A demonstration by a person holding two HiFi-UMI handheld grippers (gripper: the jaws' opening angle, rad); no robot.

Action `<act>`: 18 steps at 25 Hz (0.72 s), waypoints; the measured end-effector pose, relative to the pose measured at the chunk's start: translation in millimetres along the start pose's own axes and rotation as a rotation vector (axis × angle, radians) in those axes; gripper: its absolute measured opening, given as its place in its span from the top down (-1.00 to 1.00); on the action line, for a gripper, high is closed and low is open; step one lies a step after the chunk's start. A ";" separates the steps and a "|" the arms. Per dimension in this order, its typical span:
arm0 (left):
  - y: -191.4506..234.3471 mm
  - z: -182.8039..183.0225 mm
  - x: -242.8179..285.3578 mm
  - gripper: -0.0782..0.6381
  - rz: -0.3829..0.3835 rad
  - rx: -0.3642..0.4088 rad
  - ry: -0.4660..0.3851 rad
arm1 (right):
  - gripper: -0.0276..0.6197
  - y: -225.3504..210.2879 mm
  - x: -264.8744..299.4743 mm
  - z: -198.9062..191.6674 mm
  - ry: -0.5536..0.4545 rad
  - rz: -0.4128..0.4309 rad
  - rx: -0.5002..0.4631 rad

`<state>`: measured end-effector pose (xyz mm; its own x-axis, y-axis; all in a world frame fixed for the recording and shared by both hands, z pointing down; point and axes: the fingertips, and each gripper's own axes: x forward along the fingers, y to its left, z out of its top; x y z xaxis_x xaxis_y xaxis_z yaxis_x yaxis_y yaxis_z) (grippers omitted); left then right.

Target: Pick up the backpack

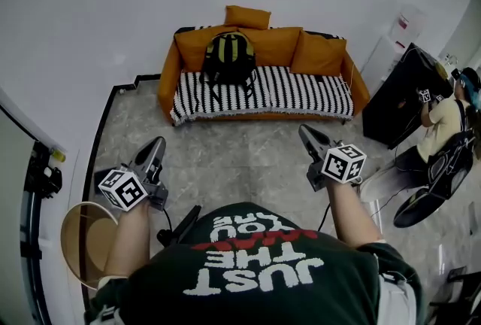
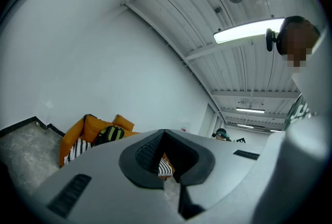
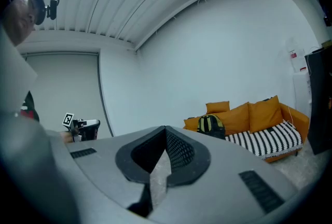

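Now my left tongs (image 1: 155, 144) and right tongs (image 1: 307, 132) are pressed together, empty; backpack (image 1: 228, 54) at twelve o'clock

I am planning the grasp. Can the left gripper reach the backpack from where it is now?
Probably not yet. The backpack sits on the sofa, across the floor from the left gripper. Nothing blocks the way; the person must step closer.

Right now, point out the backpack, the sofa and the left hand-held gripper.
backpack (image 1: 229, 53), head view, on its yellow-and-black front.
sofa (image 1: 301, 90), head view, on the bare striped seat cover.
left hand-held gripper (image 1: 155, 144), head view, at the tips of its shut jaws.
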<state>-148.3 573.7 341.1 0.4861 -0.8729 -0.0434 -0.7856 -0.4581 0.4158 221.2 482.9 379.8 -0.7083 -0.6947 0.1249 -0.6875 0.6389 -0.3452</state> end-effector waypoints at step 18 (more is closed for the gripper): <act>-14.2 -23.3 83.0 0.77 0.010 -0.021 0.028 | 0.82 -77.2 4.9 6.5 0.047 0.034 0.011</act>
<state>-87.9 511.7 352.8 0.4890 -0.8722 -0.0143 -0.7823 -0.4457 0.4351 271.8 428.1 401.0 -0.7383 -0.6561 0.1565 -0.6612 0.6582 -0.3600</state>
